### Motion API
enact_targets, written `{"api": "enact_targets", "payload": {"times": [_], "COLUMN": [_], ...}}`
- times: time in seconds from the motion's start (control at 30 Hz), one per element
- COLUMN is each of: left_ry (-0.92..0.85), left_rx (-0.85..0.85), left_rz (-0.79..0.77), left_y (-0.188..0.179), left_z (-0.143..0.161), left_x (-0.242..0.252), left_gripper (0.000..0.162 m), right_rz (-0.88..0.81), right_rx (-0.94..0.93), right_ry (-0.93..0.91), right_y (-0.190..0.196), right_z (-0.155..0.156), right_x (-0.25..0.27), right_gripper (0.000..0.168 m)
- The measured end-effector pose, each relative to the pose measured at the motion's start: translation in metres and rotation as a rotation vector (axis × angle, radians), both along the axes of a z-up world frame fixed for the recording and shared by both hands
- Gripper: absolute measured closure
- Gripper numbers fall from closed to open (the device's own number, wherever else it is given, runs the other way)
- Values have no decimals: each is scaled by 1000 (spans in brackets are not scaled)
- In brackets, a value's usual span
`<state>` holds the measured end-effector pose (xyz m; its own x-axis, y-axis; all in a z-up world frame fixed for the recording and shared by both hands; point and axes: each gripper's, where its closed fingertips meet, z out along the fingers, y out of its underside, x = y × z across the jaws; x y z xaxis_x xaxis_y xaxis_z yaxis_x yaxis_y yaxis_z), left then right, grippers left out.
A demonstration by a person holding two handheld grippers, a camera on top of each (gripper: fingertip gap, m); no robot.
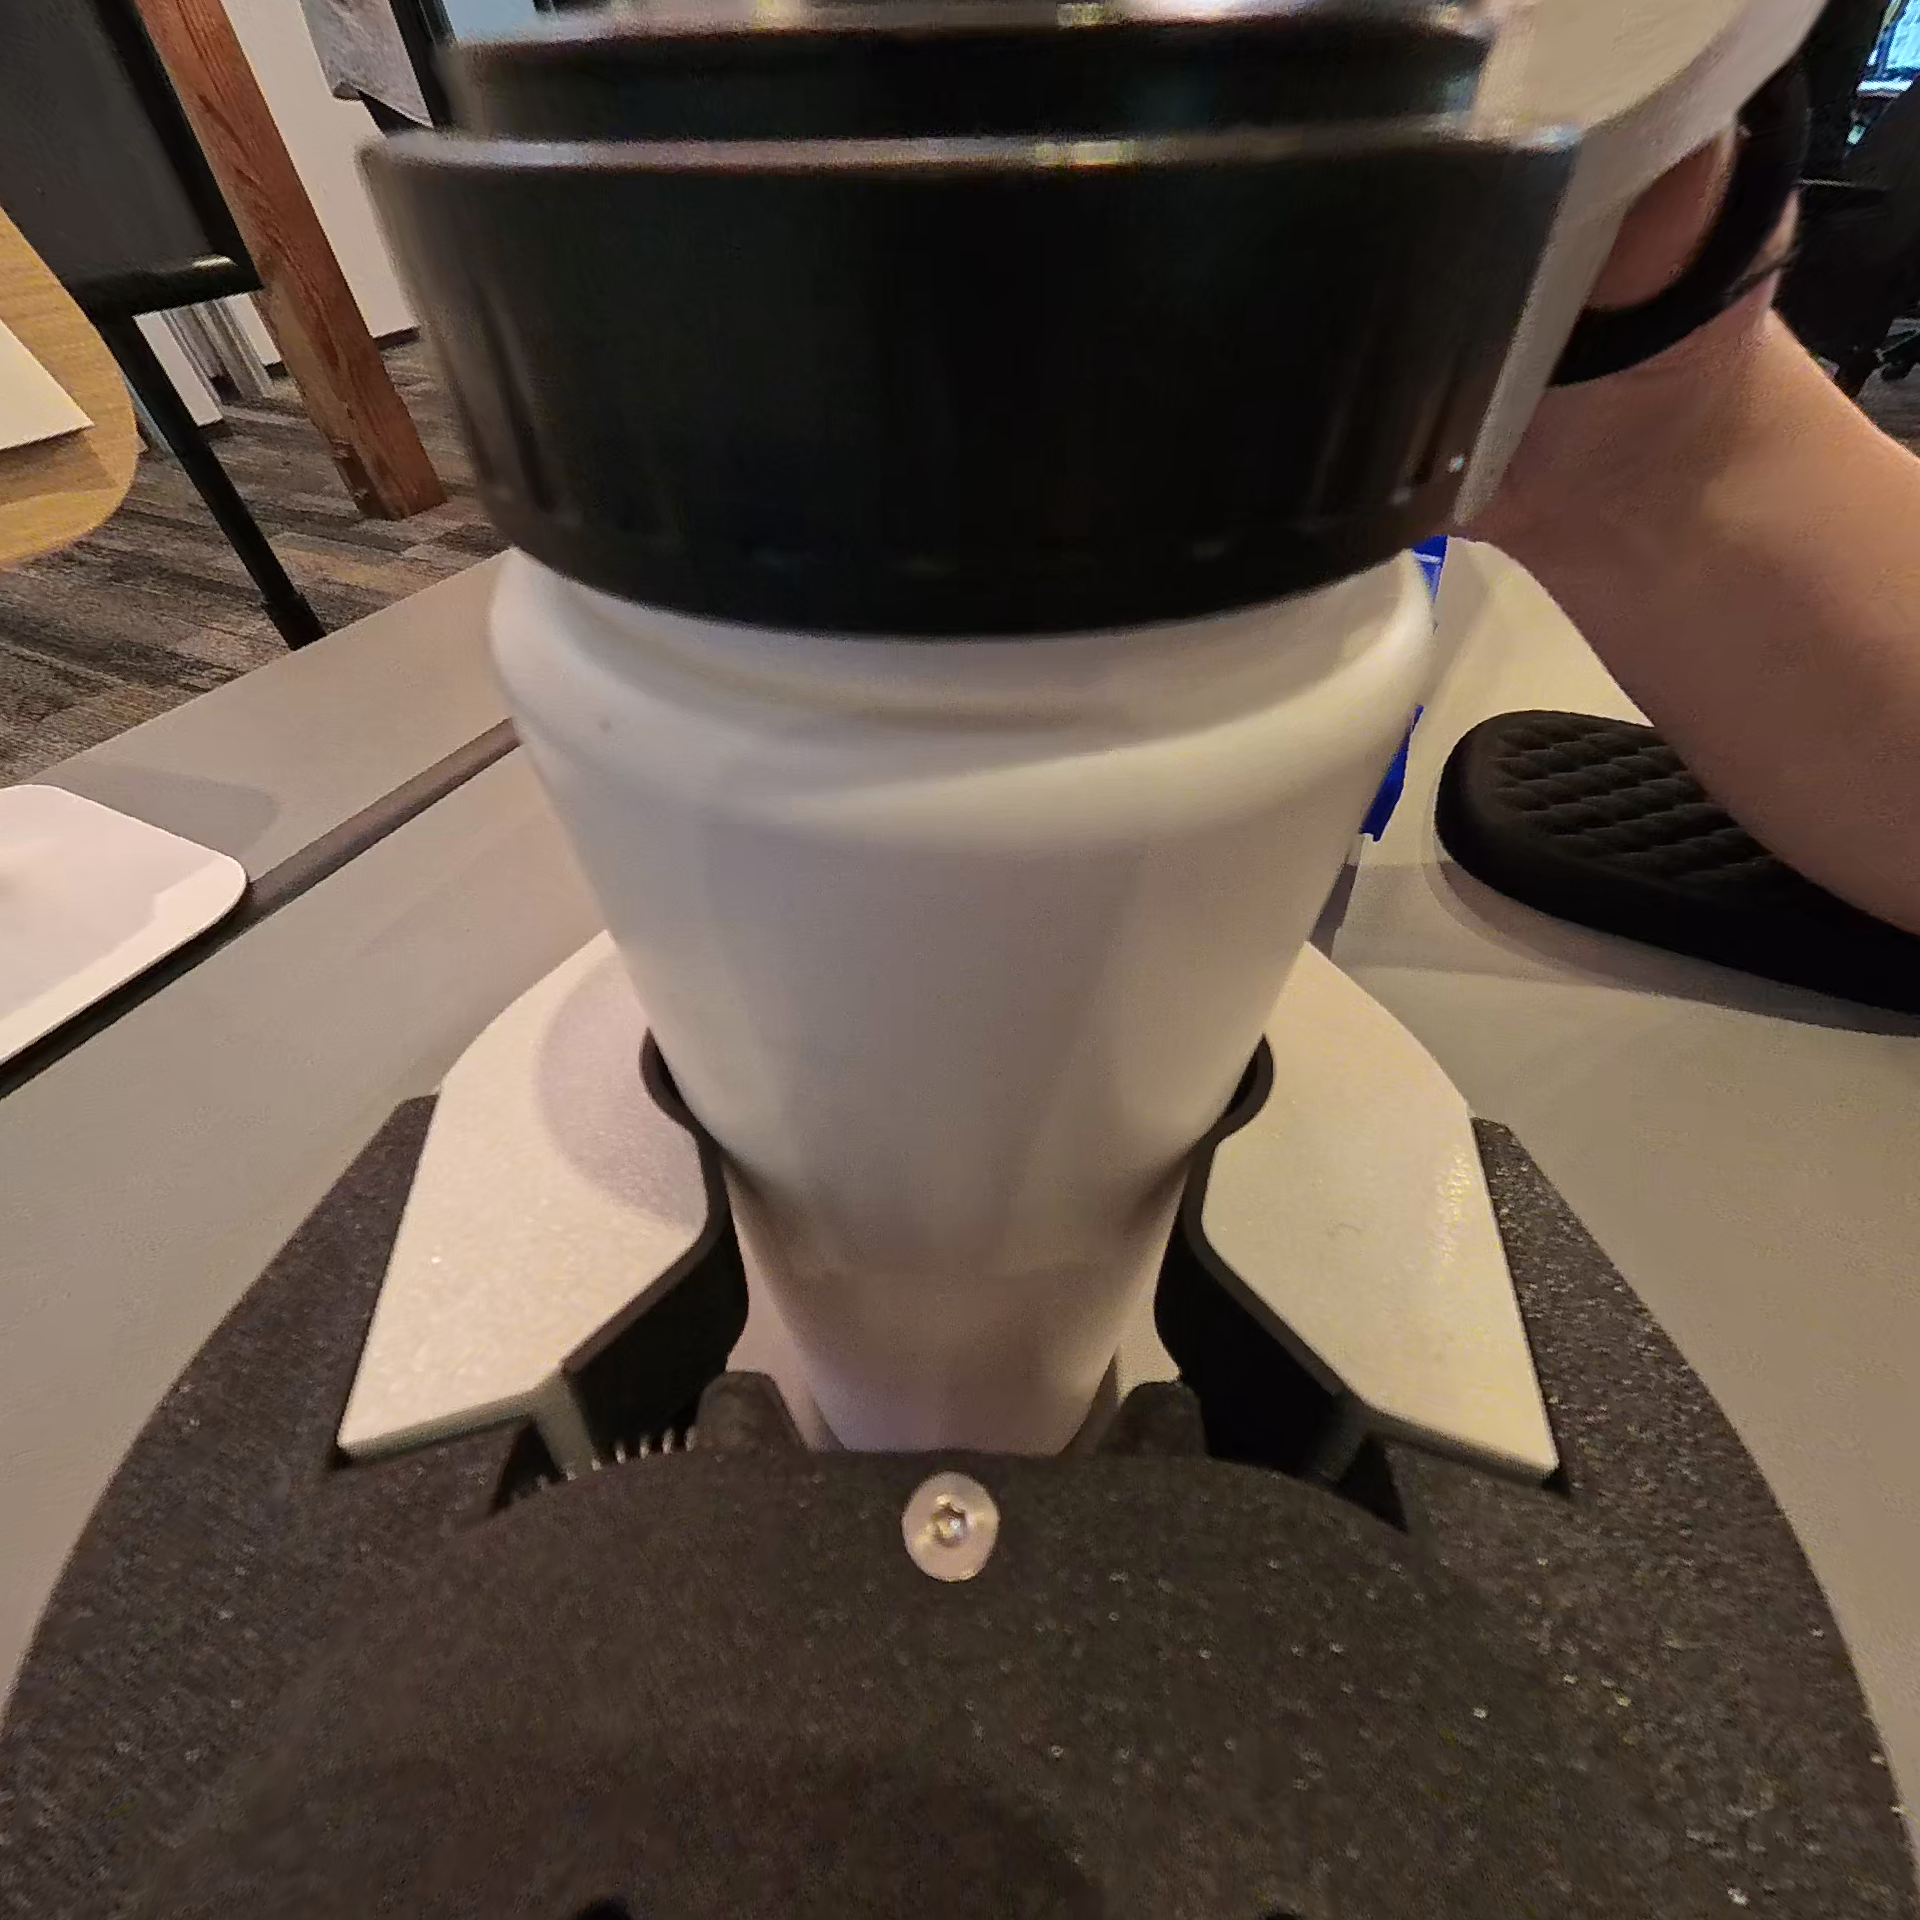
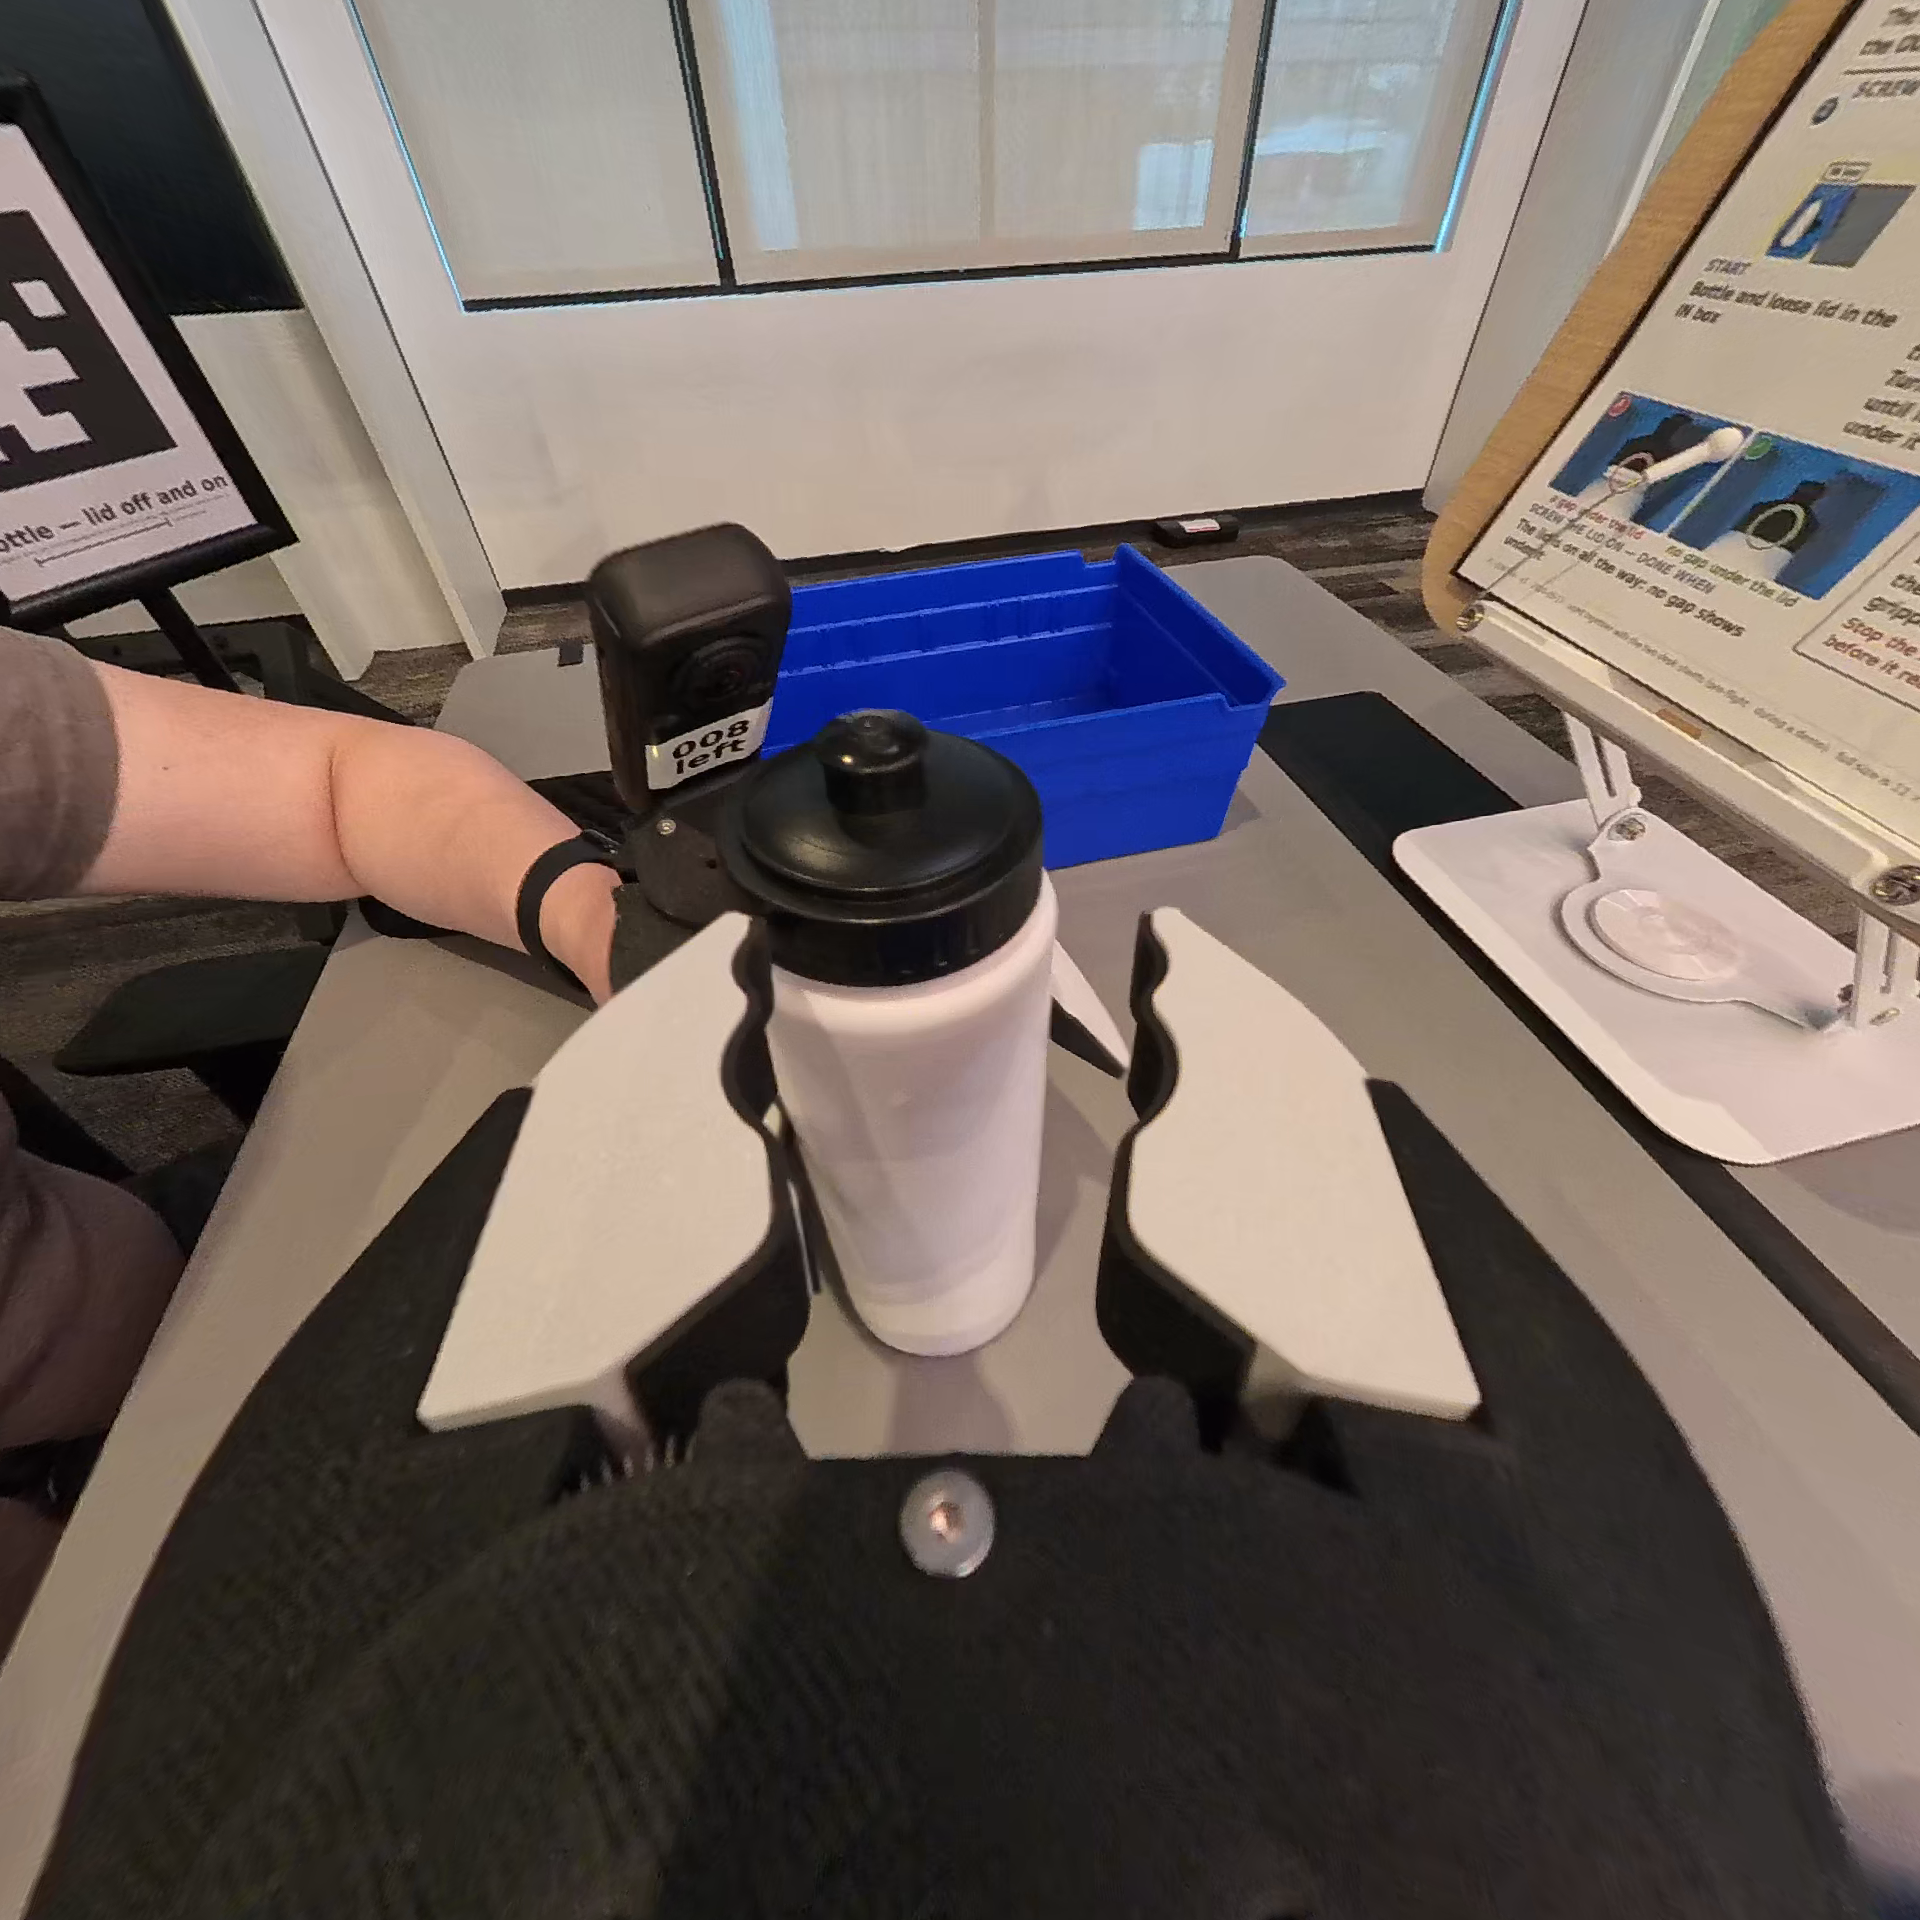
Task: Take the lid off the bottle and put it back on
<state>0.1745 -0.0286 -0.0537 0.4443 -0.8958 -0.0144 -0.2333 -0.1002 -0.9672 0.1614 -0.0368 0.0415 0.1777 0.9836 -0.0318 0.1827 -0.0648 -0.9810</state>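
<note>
- Upright on the table [image 2: 1195, 935], the white bottle [image 2: 914, 1122] wears its black lid [image 2: 883, 842].
- Left gripper [image 1: 956, 1174] is clamped on the bottle.
- Right gripper [image 2: 940, 1039] is spread apart around it.

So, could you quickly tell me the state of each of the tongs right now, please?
Left tongs: closed on the white bottle, lid still on.
Right tongs: open, fingers on either side of the bottle, holding nothing.

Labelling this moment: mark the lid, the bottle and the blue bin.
lid [image 2: 883, 831], right wrist view, on its black top face.
bottle [image 2: 914, 1122], right wrist view, mid white body.
blue bin [image 2: 1143, 769], right wrist view, front wall.
</note>
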Motion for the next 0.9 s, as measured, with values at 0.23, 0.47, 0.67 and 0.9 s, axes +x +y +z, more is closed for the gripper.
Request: {"api": "enact_targets", "payload": {"times": [0.23,0.47,0.67,0.9], "left_ry": [-1,-2,-2,2], "left_rx": [-1,1,1,-1], "left_rz": [-10,-11,-18,-15], "left_y": [-1,-2,-3,-3], "left_z": [0,0,0,0], "left_x": [1,1,3,3], "left_gripper": [62,62,62,62], "right_rz": [15,-11,34,7], "right_rx": [7,-3,-13,-16], "right_ry": [5,10,26,25], "right_y": [-4,5,-9,1], "right_z": [-3,2,1,3], "right_x": [-10,10,-13,5], "right_gripper": [98,103,100,102]}}
